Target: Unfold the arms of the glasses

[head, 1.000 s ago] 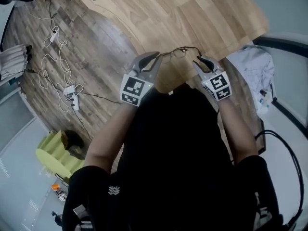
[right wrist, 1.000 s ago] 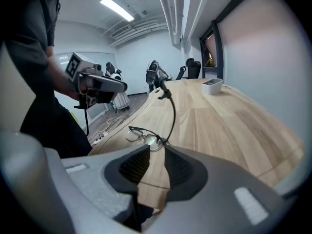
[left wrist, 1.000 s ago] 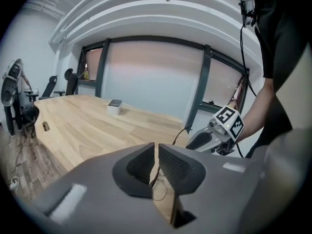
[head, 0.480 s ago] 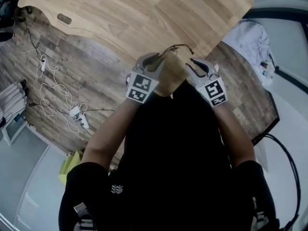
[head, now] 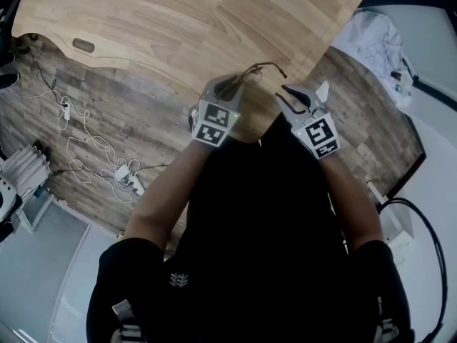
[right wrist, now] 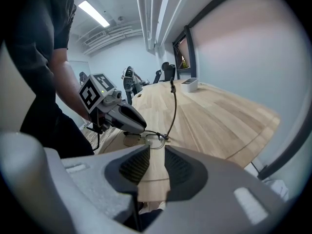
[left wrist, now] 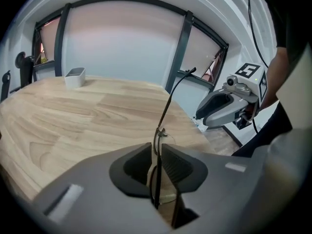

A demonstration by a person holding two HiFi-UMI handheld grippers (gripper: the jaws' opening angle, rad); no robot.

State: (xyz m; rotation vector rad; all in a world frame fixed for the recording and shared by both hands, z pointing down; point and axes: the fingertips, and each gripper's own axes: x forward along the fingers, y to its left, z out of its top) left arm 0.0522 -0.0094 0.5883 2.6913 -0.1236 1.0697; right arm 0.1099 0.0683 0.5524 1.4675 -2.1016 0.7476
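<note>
the glasses have a thin dark wire frame and clear lenses. one arm is unfolded and stands nearly upright, with a curved tip. the front of the frame sits between the jaws of the left gripper, at the near edge of the surface; i cannot tell if it rests on the wood. these jaws are closing, and a thin gap shows on each side of the frame. the right gripper is just beside, its jaws a little apart with nothing between them. the surface is light wood, with a small white box at its far side. below is a dark plank floor with a white power strip on it. large windows with dark frames stand behind.
</note>
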